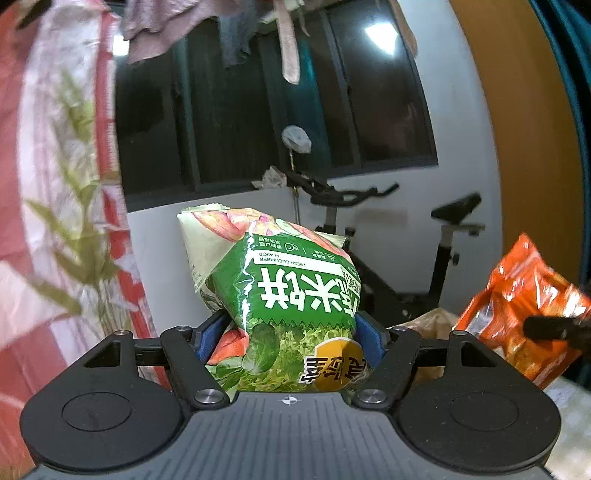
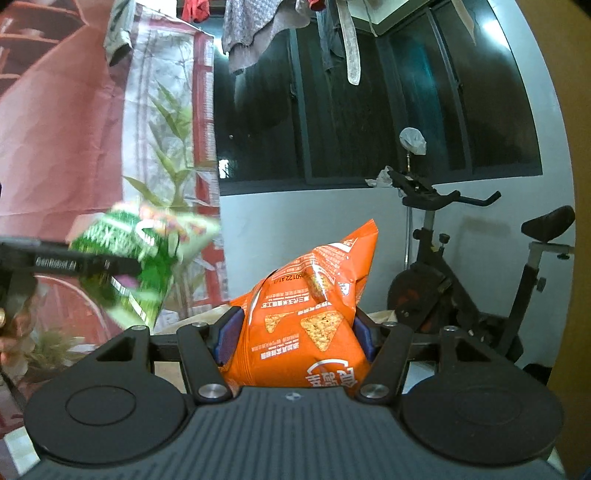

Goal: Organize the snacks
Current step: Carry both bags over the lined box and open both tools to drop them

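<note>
2 grippers clamp snacks: left gripper [image 1: 291, 332] green bag [image 1: 280, 295], right gripper [image 2: 295, 332] orange bag [image 2: 310, 314]

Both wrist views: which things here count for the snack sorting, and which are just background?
Job:
green snack bag, clamped in left gripper
orange chip bag, clamped in right gripper

Background:
exercise bike
hanging laundry
floral curtain
dark window

dark window [image 1: 266, 110] | white wall [image 1: 454, 122] | exercise bike [image 2: 476, 280] | floral curtain [image 1: 62, 192]
</note>
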A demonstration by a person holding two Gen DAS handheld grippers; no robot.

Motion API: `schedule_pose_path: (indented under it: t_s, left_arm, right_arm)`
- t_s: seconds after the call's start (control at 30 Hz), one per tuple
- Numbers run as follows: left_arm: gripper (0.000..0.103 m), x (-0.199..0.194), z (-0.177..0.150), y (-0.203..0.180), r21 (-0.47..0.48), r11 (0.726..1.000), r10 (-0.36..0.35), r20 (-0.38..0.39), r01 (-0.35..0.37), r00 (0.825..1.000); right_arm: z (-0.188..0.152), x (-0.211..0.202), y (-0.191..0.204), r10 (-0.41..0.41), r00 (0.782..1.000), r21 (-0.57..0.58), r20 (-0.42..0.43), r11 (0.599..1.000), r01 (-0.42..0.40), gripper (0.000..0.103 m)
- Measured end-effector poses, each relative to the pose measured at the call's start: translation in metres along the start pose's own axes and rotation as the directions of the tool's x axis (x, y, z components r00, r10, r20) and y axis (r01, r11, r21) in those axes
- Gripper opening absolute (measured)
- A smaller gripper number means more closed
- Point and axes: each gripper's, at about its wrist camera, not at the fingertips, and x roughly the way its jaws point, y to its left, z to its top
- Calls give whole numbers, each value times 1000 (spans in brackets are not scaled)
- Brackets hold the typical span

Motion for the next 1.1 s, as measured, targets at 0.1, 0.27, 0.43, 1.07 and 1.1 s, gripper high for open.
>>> schedule_pose_path:
  t_s: [0.1,0.27,0.43,1.07,1.1]
  left_arm:
    - [75,37,-1,-10,44,999,-5,-96,10,995]
    - [75,77,-16,-20,85,995,-30,-214,49,976]
    - [75,98,-34,-35,185,978,-32,-335,99,942]
    - [85,121,-45,-20,123,974,-105,-492,189,864]
    - [90,119,-43,-19,129,975,-99,-484,183,869]
  right_arm:
    - [6,20,-10,-19,1000,3,-19,1000,19,62]
    - [14,55,-19,-53,997,1,-57,999,54,62]
    - [10,78,-21,-60,993,-4,-97,998,60,62]
    - [-7,110,-20,-80,973,-15,-215,997,78,62]
    - [-8,113,-18,-82,971,-9,-223,997,82,62]
